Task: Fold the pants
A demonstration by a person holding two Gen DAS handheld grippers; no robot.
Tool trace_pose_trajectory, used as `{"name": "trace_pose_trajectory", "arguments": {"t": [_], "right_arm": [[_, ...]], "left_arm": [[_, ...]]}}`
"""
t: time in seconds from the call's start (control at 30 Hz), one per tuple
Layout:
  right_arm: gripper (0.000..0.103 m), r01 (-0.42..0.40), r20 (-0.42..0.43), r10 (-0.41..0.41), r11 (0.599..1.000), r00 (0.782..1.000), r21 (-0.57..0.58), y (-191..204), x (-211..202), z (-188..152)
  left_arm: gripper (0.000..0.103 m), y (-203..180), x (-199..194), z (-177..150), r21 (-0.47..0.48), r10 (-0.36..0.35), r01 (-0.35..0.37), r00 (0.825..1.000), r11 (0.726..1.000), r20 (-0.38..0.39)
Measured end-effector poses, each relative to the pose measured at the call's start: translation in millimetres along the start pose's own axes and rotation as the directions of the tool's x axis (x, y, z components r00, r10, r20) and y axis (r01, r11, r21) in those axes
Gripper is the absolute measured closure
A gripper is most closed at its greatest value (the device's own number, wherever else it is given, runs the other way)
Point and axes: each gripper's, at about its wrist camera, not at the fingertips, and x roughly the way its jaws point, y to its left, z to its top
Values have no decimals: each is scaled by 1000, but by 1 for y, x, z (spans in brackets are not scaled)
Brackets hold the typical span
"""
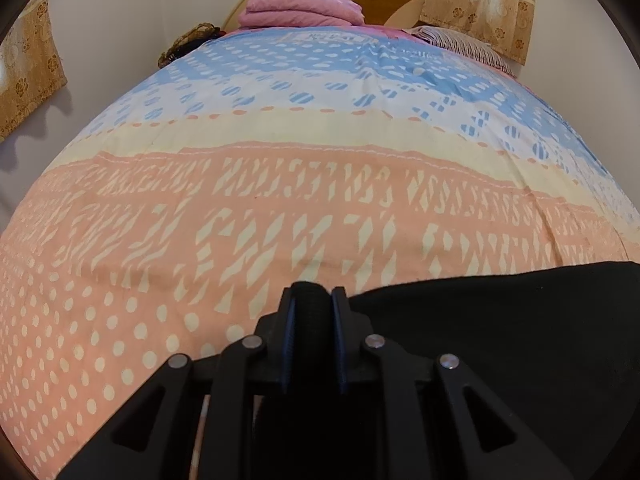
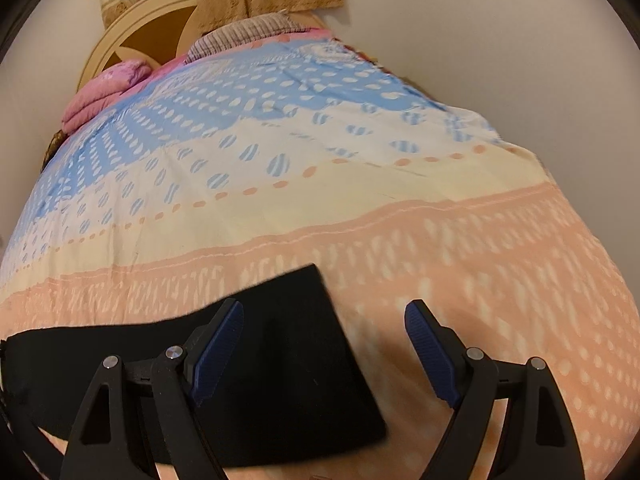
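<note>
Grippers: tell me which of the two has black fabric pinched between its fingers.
The left gripper: its jaws are nearly closed on a fold of the black pants. The right gripper hangs wide open over the pants' end, gripping nothing.

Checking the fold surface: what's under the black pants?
The pants lie on the patterned bedspread, on its pink band. Whatever is directly beneath the cloth is covered. The left gripper pinches one edge.
</note>
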Motion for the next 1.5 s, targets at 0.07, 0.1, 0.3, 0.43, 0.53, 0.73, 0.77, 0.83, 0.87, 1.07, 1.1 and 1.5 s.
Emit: {"name": "trace_pose_trajectory", "arguments": {"t": [0.07,0.1,0.3,0.43,0.53,0.73,0.77,0.83,0.87,1.07,1.1,1.5], "right_arm": [[19,16,-24,-16,1000,1000,-5,2,12,5],[19,20,-30,-20,1000,999,-3,1,17,7],[51,-41,-93,36,998,995,-54,11,35,8],[91,-50,-92,41,994,995,-96,18,31,2],[96,-54,-55,49,994,997,-91,16,21,1],[97,-38,76,47,992,996,-116,20,-18,3],[97,-33,93,45,991,995,-126,21,-23,4],[97,-25,133,44,990,990,-140,23,-38,4],[97,-23,150,44,990,988,-141,23,-44,3],[97,-54,249,84,991,965,-124,18,-81,-4],[97,-61,264,91,991,960,-122,17,-87,-7],[97,-117,401,156,986,903,-120,-3,-136,-52]], "left_arm": [[84,0,0,-1,-2,1,-1,1000,1000,0],[82,0,1,0,-3,6,-6,1000,1000,1],[79,-2,4,3,6,30,-30,1000,1000,-4],[85,-12,5,7,75,53,-52,999,996,-8],[88,-14,3,10,96,47,-45,999,994,-13],[88,-5,-12,11,43,13,-15,1000,999,27],[88,-5,-14,11,39,7,-8,999,999,32],[88,-3,-23,11,25,-10,9,998,1000,57],[88,-2,-26,11,21,-14,13,998,1000,66],[89,7,-50,11,-19,-62,66,988,998,138],[89,9,-54,10,-26,-72,77,986,997,150],[89,22,-86,-3,-84,-165,190,956,978,242]]}}
